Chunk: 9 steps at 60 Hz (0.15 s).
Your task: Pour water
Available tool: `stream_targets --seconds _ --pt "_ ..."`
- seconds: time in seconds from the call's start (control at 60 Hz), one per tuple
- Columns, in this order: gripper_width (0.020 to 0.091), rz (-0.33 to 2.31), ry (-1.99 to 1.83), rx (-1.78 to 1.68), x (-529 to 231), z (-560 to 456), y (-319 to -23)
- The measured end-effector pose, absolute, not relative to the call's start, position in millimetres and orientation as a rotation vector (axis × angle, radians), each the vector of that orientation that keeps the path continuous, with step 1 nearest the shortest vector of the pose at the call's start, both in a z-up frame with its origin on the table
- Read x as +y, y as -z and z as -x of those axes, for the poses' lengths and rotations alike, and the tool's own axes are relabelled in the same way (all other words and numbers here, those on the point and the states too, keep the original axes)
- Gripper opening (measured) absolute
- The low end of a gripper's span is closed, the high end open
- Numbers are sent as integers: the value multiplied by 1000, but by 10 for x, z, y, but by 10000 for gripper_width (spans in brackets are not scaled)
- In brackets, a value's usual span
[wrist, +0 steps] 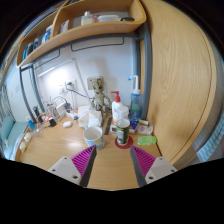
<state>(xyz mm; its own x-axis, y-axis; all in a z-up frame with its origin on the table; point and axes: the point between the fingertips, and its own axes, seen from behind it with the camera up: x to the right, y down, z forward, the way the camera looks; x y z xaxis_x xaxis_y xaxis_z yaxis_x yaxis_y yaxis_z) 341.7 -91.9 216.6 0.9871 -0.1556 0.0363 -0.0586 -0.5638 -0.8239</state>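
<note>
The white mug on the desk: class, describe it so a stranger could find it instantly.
Start at the wooden desk under the wall shelf. Just beyond the open gripper stands the white mug, left of a jar on a red coaster. It is the only plain white cup among taller bottles.

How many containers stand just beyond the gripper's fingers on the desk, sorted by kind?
Cups: 1, the white cup
Jars: 1, the jar on a red coaster
Bottles: 2, the white bottle and the blue bottle
Total: 4
The gripper is open and holds nothing.
</note>
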Motion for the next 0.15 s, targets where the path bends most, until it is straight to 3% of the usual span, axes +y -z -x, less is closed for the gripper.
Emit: stream_targets --seconds 0.15 --pt "678 2163 132 140 -874 -3431 -2231"
